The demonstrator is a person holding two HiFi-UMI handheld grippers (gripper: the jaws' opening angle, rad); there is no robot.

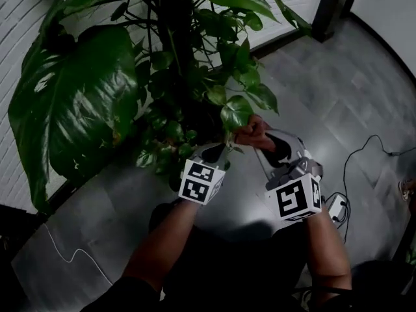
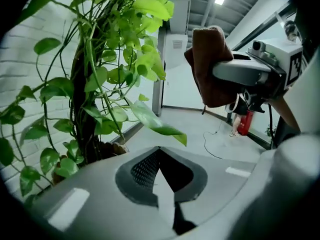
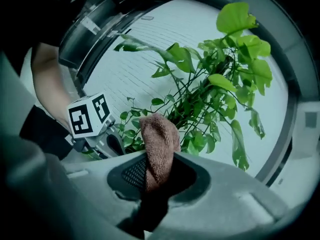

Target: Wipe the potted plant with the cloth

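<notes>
The potted plant (image 1: 175,64) fills the upper left of the head view, with one huge glossy leaf (image 1: 78,103) and many small ones. My right gripper (image 1: 266,143) is shut on a brown cloth (image 1: 252,134), which is bunched against a small pale-green leaf (image 1: 235,112). That cloth (image 3: 159,134) rises from between the jaws in the right gripper view. My left gripper (image 1: 220,152) sits just left of it at the foliage, jaws together on a pale sliver that looks like a leaf (image 2: 165,194). The left gripper view shows the cloth (image 2: 210,64) up on the right.
A white brick wall (image 1: 13,18) stands behind the plant. A dark pillar (image 1: 331,5) rises at the back right. A cable (image 1: 364,148) and a small white box (image 1: 337,207) lie on the grey floor (image 1: 338,90) at the right.
</notes>
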